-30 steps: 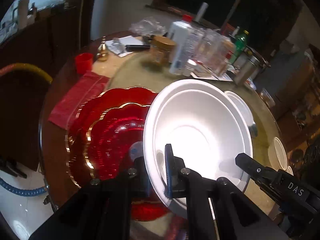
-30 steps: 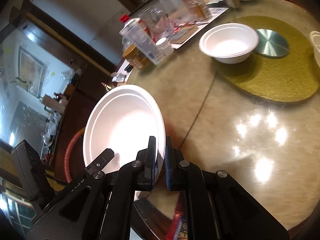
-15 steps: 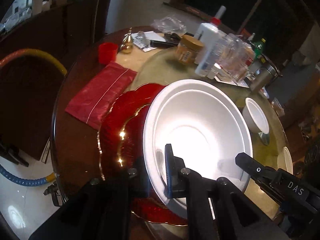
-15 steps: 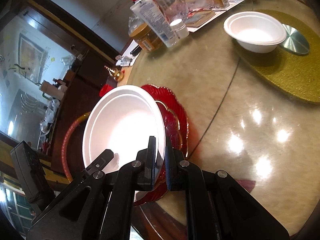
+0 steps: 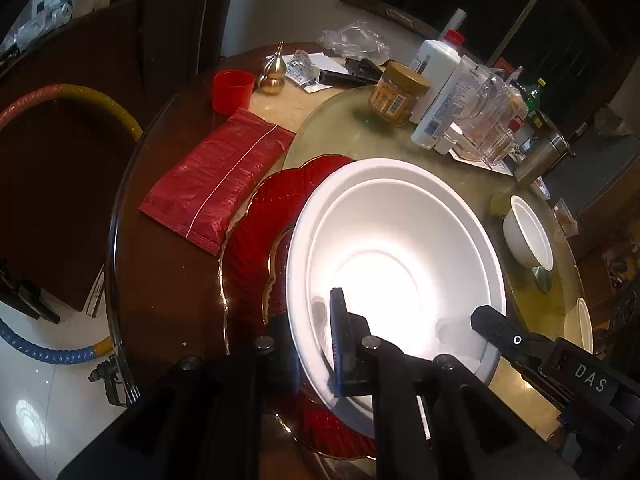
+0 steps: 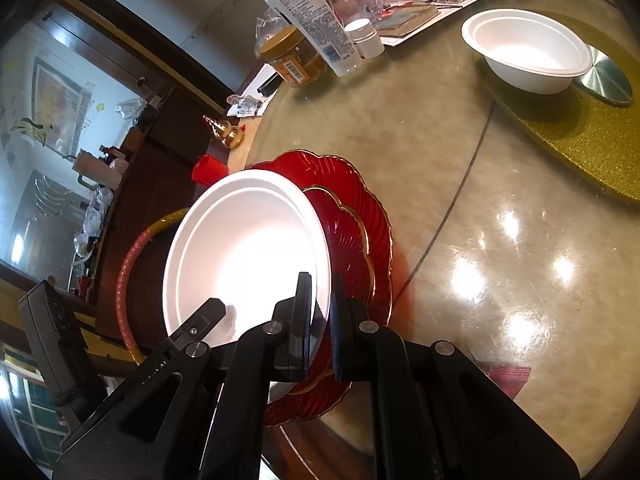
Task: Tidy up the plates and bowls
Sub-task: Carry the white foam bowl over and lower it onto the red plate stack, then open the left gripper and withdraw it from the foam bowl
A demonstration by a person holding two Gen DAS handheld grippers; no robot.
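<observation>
**Left wrist view: bowl carried in over the red plates**

Left wrist view, against one second ago: the white bowl [image 5: 396, 264] sits the same in the fingers, but the scene behind it has slid. More of the red plates [image 5: 256, 236] now lies under and left of the bowl, and the red packet [image 5: 216, 176] and red cup [image 5: 233, 91] have come fully into view at far left. Right wrist view agrees: a second ago no plates showed; now the plates [image 6: 356, 232] lie directly beneath the bowl [image 6: 244, 248].

Grip: left gripper [image 5: 316, 344] pinches the near rim, one finger inside the bowl, the other outside. Right gripper [image 6: 321, 320] pinches the bowl's right rim the same way, fingers narrow with only the wall between them. Both hold the bowl; it looks tilted and lifted off the plates, though contact at the hidden near edge cannot be ruled out.

Judgement: the bowl is being brought to the plate stack, likely to be set on it. Lowering and release not yet done.

Materials and shapes:
- Bowl: matte white, thin-walled, stepped rim, round flat base ring; looks like moulded pulp or foam, light, so it may flex under a pinch.
- Plates: two nested, translucent red, ribbed, scalloped edge with gold trim; glossy.
- Surface [image 6: 500, 216]: round, polished, stone-look top with strong glare spots.
- Second bowl [image 6: 528, 48], same type, far right on a gold glitter mat [image 6: 592, 140].
</observation>
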